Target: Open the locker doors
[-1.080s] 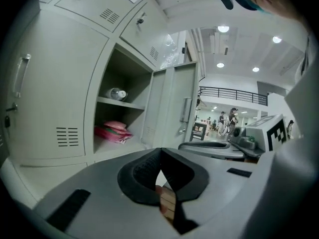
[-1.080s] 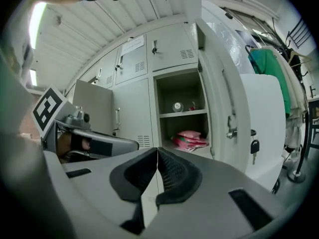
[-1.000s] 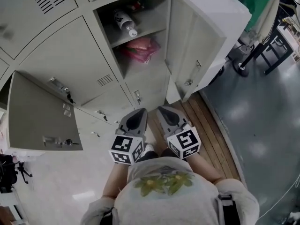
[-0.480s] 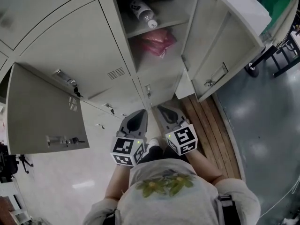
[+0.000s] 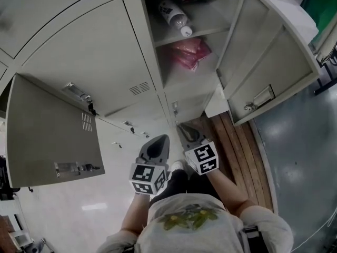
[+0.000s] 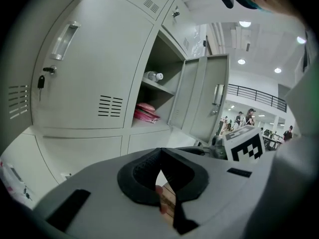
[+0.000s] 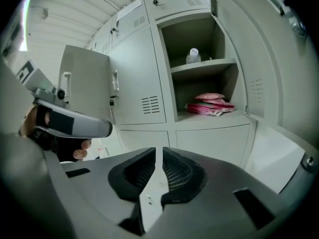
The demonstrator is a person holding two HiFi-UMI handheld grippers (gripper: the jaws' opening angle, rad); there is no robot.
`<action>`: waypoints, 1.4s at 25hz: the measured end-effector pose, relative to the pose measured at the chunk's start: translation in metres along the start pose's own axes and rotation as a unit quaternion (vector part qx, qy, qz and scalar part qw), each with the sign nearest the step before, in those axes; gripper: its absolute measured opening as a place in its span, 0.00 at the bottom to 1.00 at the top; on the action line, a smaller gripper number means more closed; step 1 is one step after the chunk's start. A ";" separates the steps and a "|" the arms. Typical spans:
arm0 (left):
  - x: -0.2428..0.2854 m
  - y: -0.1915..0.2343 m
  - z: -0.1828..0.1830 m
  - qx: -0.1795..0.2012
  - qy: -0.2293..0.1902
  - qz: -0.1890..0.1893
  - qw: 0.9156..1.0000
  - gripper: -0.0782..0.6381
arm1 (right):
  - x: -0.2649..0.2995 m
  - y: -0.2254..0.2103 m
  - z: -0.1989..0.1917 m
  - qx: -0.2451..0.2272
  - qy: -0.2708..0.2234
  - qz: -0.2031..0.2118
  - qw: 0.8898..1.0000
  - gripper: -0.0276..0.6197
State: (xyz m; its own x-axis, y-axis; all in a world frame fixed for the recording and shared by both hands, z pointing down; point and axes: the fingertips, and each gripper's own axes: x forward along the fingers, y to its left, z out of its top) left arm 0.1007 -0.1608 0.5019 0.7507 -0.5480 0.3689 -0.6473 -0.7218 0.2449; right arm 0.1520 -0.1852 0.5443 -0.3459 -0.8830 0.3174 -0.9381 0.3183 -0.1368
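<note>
A bank of grey lockers fills the head view. One upper compartment stands open, its door (image 5: pixel 268 73) swung out to the right; inside are a plastic bottle (image 5: pixel 174 13) on a shelf and a pink bag (image 5: pixel 189 52) below it. Another door (image 5: pixel 50 136) hangs open at the left. The door between them (image 5: pixel 89 51) is closed, with a key in its lock (image 5: pixel 90 108). Below, the small lower doors (image 7: pixel 209 143) are closed. My left gripper (image 5: pixel 158 144) and right gripper (image 5: pixel 190 133) are held side by side, low, facing these lower doors. Both are shut and hold nothing, as the left gripper (image 6: pixel 160 152) and right gripper (image 7: pixel 159 151) show in their own views.
A strip of wooden boards (image 5: pixel 242 152) runs along the floor by the lockers' right end, with grey floor (image 5: pixel 300 157) beyond and white floor (image 5: pixel 68 210) at the left. The open right door juts out over the boards. People (image 6: pixel 249 116) stand far off in the hall.
Both grippers have sunk lower in front of the lockers, staying side by side. The head view has shifted, so the open compartment and right door sit further right and higher.
</note>
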 end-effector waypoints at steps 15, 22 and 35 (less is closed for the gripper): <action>0.018 0.034 -0.033 -0.018 0.018 0.015 1.000 0.15 | 0.065 -0.030 -0.049 0.000 0.053 -0.017 0.998 0.20; 0.019 0.046 -0.043 -0.025 0.024 0.027 0.999 0.15 | 0.092 -0.049 -0.088 0.043 0.076 -0.038 0.995 0.21; 0.022 0.054 -0.061 -0.031 0.032 0.045 0.998 0.15 | 0.137 -0.057 -0.128 0.023 0.117 -0.039 0.992 0.24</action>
State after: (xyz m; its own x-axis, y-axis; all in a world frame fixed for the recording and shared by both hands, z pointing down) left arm 0.0742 -0.1860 0.5774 0.6809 -0.5789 0.4485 -0.7197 -0.6423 0.2636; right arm 0.1555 -0.2799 0.7156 -0.2725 -0.7980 0.5375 -0.9621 0.2313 -0.1443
